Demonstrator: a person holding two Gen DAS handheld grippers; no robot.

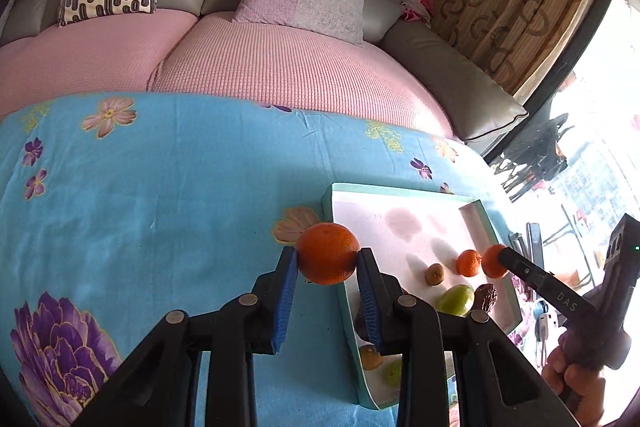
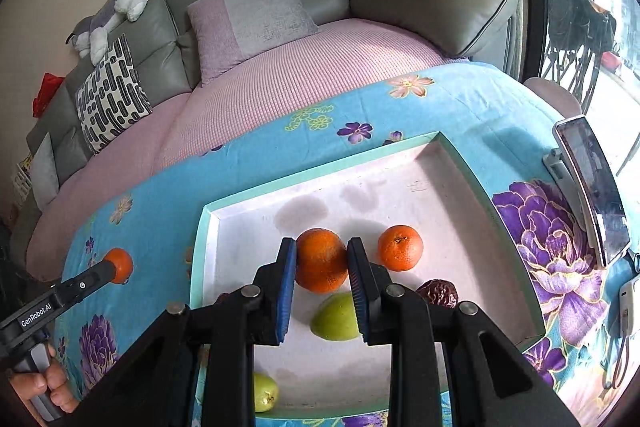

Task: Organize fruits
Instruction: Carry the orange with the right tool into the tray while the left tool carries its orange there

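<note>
My left gripper (image 1: pixel 327 255) is shut on a large orange (image 1: pixel 326 267), held above the blue floral cloth just left of the teal-rimmed tray (image 1: pixel 400 189). Over the tray's white floor (image 2: pixel 460 227), my right gripper (image 2: pixel 322 247) is shut on another orange (image 2: pixel 320 269). A smaller orange (image 2: pixel 400 247), a green pear-like fruit (image 2: pixel 336 319), a dark wrinkled date (image 2: pixel 439 293) and a second green fruit (image 2: pixel 266 391) lie inside the tray. A brown kiwi-like fruit (image 1: pixel 434 274) also rests there. Each view shows the other gripper from the side: the left (image 2: pixel 116 266), the right (image 1: pixel 498 261).
The cloth-covered table (image 1: pixel 160 207) stands against a grey sofa with pink covers (image 1: pixel 280 67) and cushions. A phone on a stand (image 2: pixel 592 187) and cables sit at the table's right edge. Curtain and window are at the far right. A hand (image 1: pixel 576 383) grips the right handle.
</note>
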